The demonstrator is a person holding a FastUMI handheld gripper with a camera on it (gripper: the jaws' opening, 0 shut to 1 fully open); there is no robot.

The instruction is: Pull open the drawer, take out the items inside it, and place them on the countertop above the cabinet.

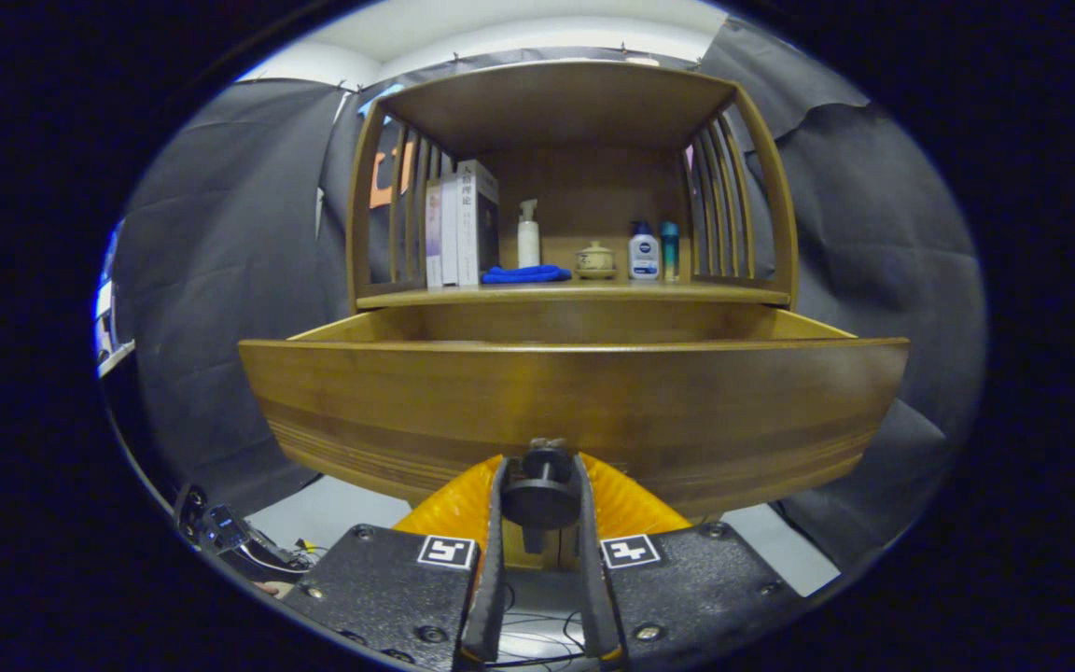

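The wooden drawer [575,401] stands pulled out of the cabinet toward me, its front panel wide across the view. My gripper [540,490] is shut on the drawer's dark round knob [541,497], with one finger pressing on each side of it. The drawer's inside is hidden behind the front panel, so I cannot see any items in it. Above the drawer lies the countertop [575,294], a wooden shelf with slatted sides.
On the countertop stand books [463,229] at the left, a blue cloth [526,274], a white pump bottle [528,238], a small lidded pot [594,259], and two bottles [653,252] at the right. Cables and a device [220,532] lie low left.
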